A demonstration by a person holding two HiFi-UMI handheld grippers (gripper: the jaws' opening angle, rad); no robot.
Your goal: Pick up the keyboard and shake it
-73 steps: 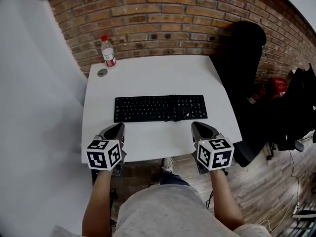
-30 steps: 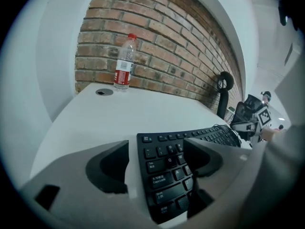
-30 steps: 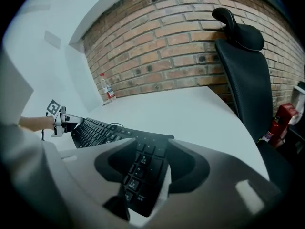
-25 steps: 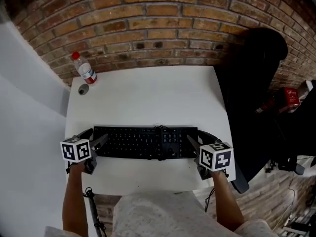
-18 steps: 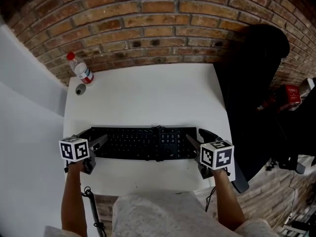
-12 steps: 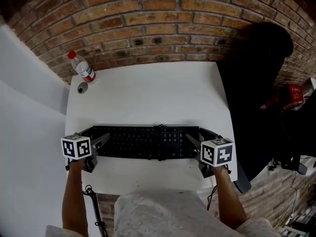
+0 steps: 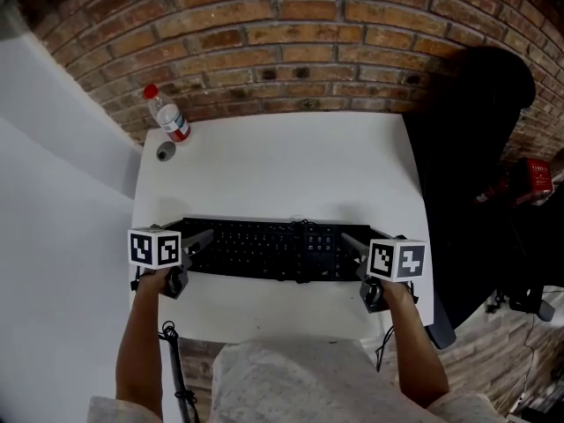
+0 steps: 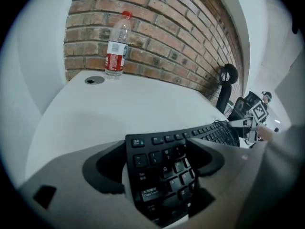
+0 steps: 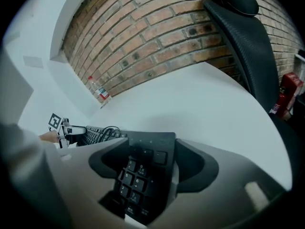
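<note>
White table (image 7: 282, 161) holds the keyboard (image 7: 264, 249), lying long ways left to right — one end sits inside each gripper. Wide jaws of the left gripper (image 8: 159, 149) are closing round the left end, while those of the right gripper (image 9: 147, 159) are opening round the right end — neither looks to squeeze it.

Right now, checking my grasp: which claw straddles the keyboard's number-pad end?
The right claw, jaws opening around the number keys of the keyboard. The left claw, jaws closing, straddles the Esc and Caps Lock end.

keyboard (image 7: 264, 248) flat on table (image 7: 282, 161), near front edge | left gripper (image 7: 199, 240) jaws closing, keyboard's left end between | right gripper (image 7: 356, 243) jaws opening, right end between | bottle (image 7: 167, 115) upright, far-left corner | chair (image 7: 471, 139) right of table
</note>
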